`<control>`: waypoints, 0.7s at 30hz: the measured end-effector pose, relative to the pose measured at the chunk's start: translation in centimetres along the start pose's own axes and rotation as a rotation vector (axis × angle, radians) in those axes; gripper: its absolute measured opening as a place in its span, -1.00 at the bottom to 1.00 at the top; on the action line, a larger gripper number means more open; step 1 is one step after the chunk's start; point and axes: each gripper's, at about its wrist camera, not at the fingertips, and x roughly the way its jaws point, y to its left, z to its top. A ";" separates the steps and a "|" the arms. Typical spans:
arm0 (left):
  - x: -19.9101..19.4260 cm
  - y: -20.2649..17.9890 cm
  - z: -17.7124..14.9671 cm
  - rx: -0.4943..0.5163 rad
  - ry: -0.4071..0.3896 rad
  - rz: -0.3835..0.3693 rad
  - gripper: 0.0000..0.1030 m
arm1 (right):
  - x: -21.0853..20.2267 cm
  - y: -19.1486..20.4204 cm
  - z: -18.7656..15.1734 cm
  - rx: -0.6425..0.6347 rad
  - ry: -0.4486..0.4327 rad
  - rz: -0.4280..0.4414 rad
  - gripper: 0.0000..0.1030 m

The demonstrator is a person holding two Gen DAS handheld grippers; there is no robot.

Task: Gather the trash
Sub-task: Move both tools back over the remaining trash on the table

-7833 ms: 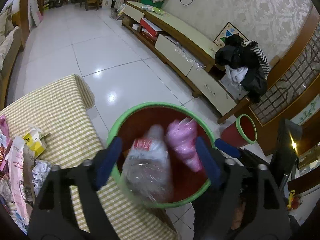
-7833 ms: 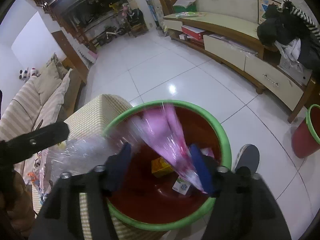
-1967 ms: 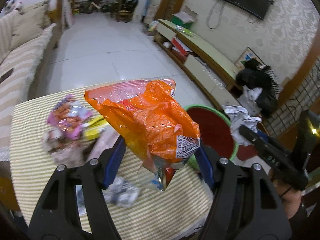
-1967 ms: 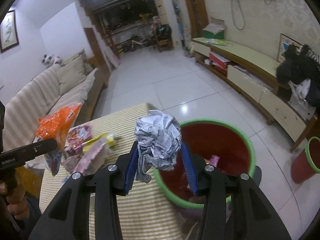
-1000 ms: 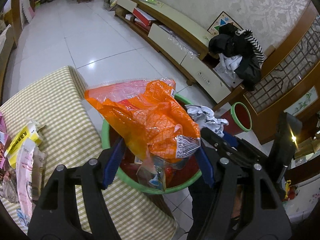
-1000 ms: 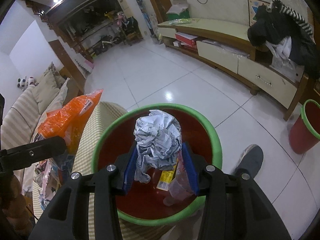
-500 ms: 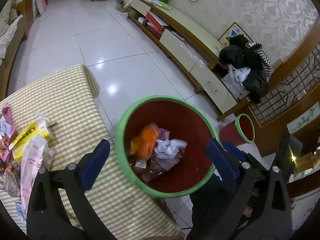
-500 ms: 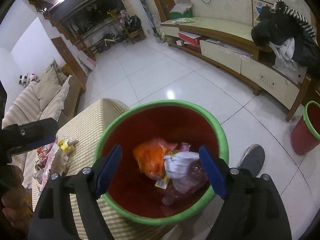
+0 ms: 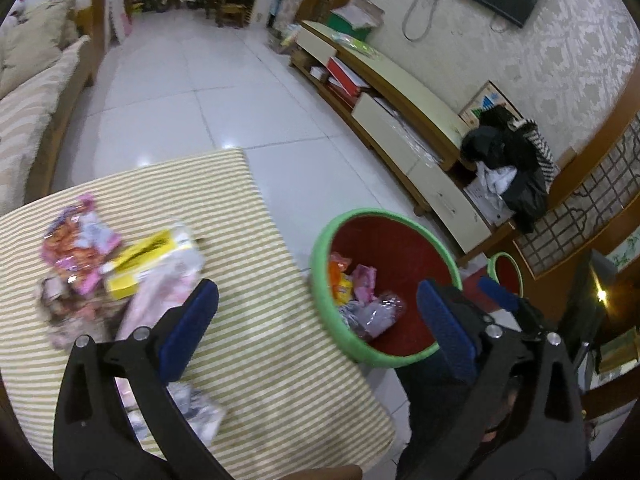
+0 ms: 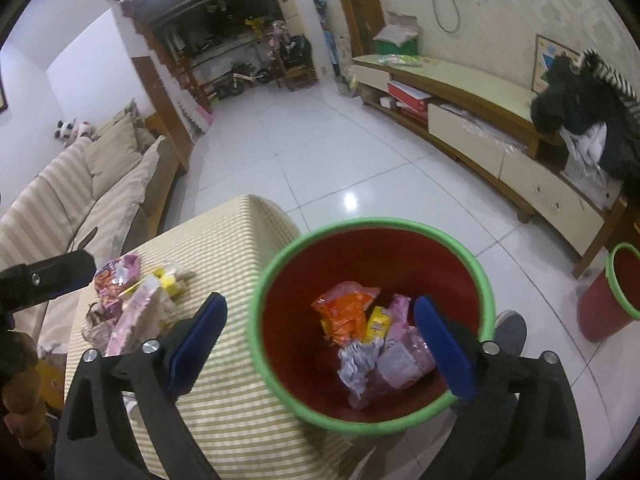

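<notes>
Two tongs are showing, and neither is gripping anything. The left tongs are standing wide, nothing between the blue pads, hanging above the near edge of the bench, which is wearing a striped cloth. The right tongs are opening and are already spread wide, with only air between their pads, and they are looking straight down into the red bin with the green rim.

Inside that bin an orange wrapper is lying at about 10 o'clock from the bin's middle, a small yellow carton is sitting just beside it toward 3 o'clock, a crumpled paper ball is resting at about 6 o'clock, and a clear plastic bag with pink in it is lying at about 4 o'clock, touching the paper.

Still waiting on the bench is a heap of trash at 9 o'clock from the bin in the left view: a pink snack packet, a yellow packet touching it, and a pale pink bag partly hidden behind the left pad. More crumpled wrapping is lying nearer, at 6 o'clock from the heap.

A second, smaller red bin is standing on the white tiled floor at 3 o'clock, well apart from the first.
</notes>
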 end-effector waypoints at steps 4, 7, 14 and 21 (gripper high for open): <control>-3.2 3.6 -1.6 -0.046 -0.037 0.046 0.90 | -0.4 3.2 -0.2 -0.048 0.004 0.028 0.86; -5.5 6.2 -2.9 -0.084 -0.062 0.090 0.90 | -0.4 6.2 -0.6 -0.097 0.011 0.055 0.86; -9.8 12.5 -7.1 -0.193 -0.089 0.165 0.90 | 0.3 13.1 -2.5 -0.203 0.061 0.132 0.86; -12.0 16.8 -10.6 -0.274 -0.094 0.199 0.90 | 1.5 18.3 -5.1 -0.280 0.125 0.186 0.86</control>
